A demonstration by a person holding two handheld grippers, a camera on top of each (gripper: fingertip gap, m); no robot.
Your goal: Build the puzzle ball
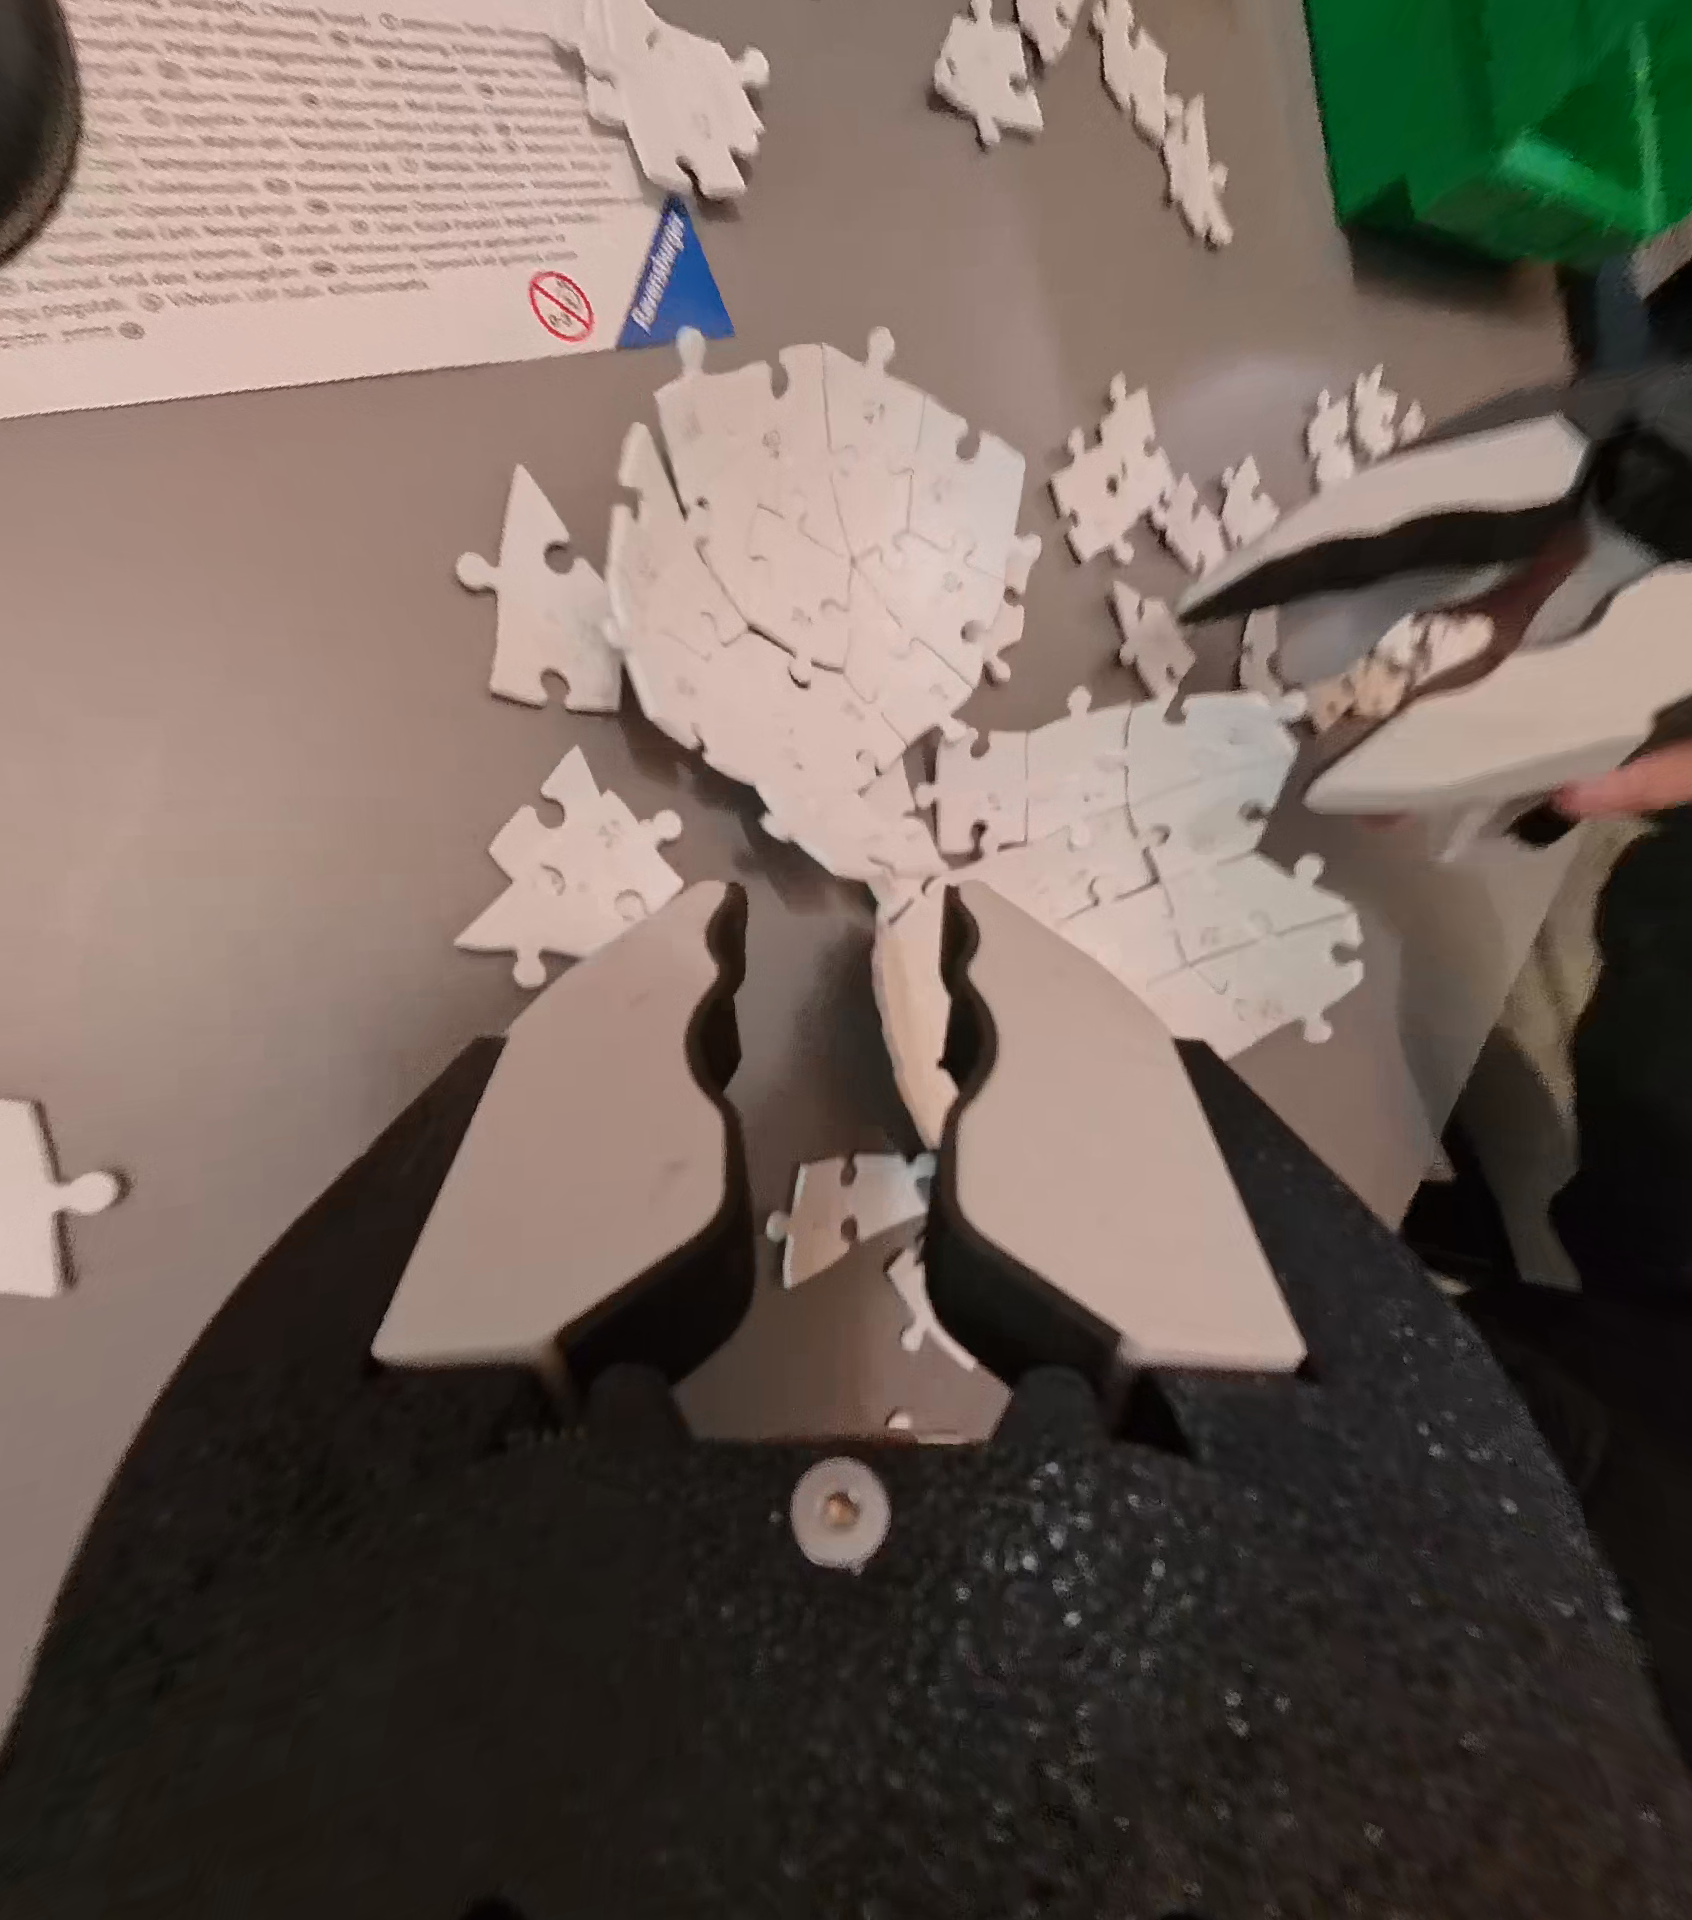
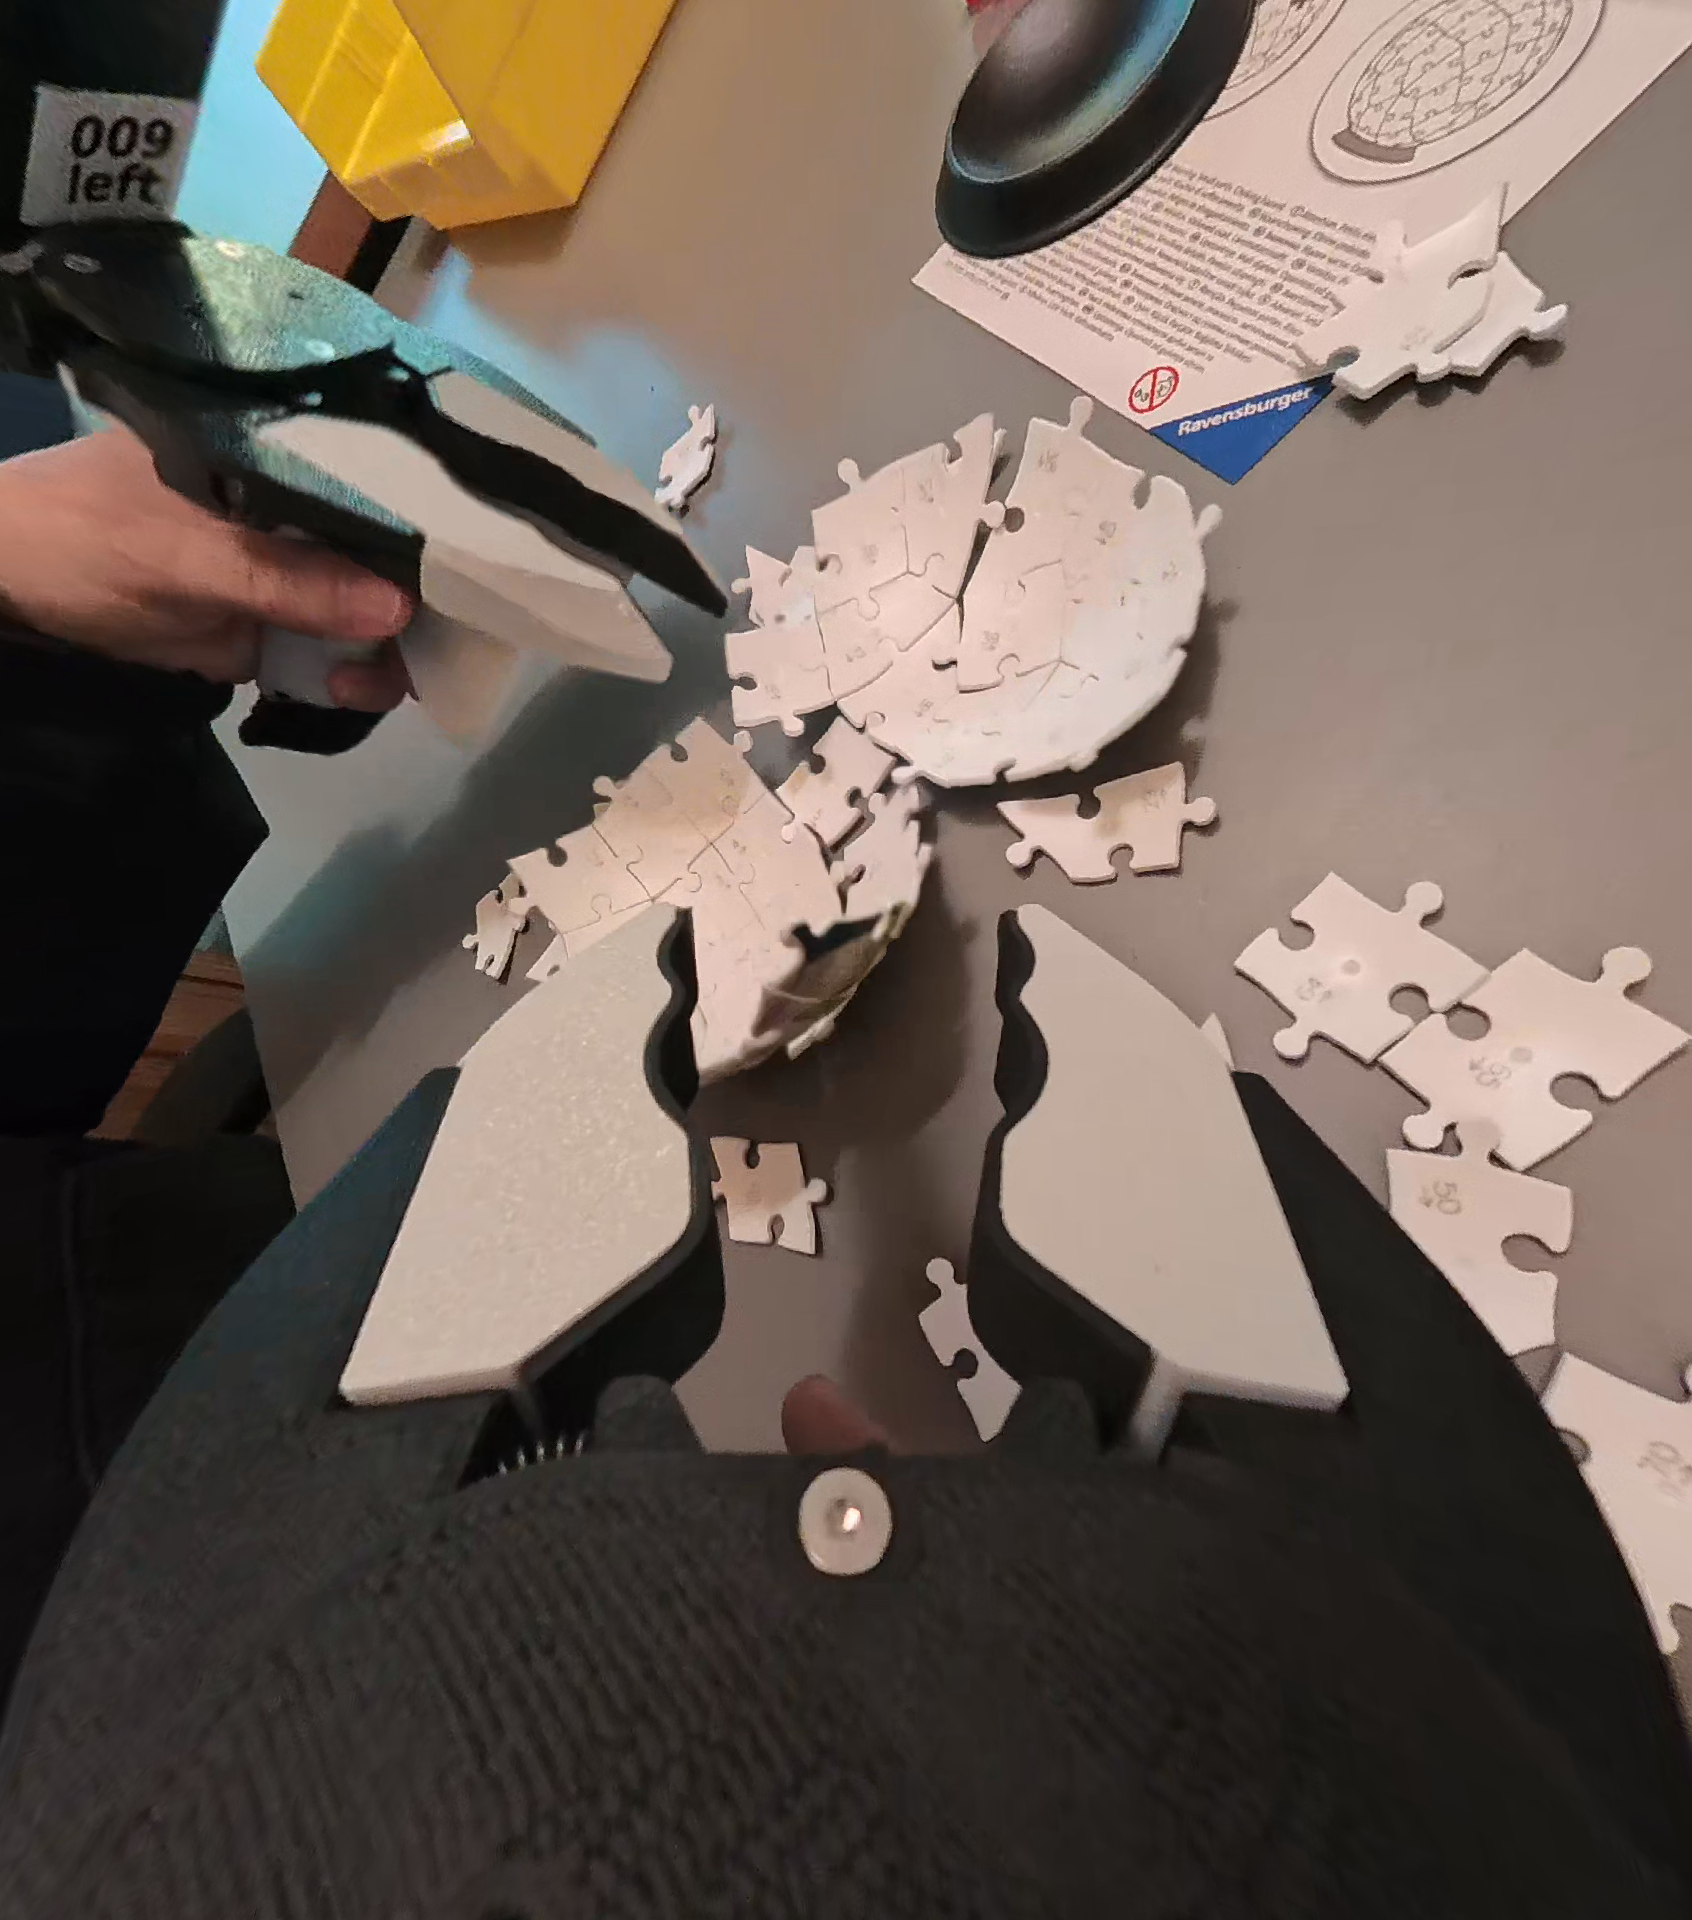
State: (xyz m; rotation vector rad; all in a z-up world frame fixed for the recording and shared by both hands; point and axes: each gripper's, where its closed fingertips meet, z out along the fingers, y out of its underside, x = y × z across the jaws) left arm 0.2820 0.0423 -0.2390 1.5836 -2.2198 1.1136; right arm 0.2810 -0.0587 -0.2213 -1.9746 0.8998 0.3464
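Two curved white shell sections (image 2: 1018,613) (image 2: 717,862), matte grey table (image 2: 1444,675)

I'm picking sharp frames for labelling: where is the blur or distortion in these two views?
Left wrist view: overall soft, the right gripper smeared, the green box blurred. Right wrist view: sharper, the bowl-shaped puzzle section crisp, though the left gripper is slightly blurred. Both show wide-angle bending at the edges.
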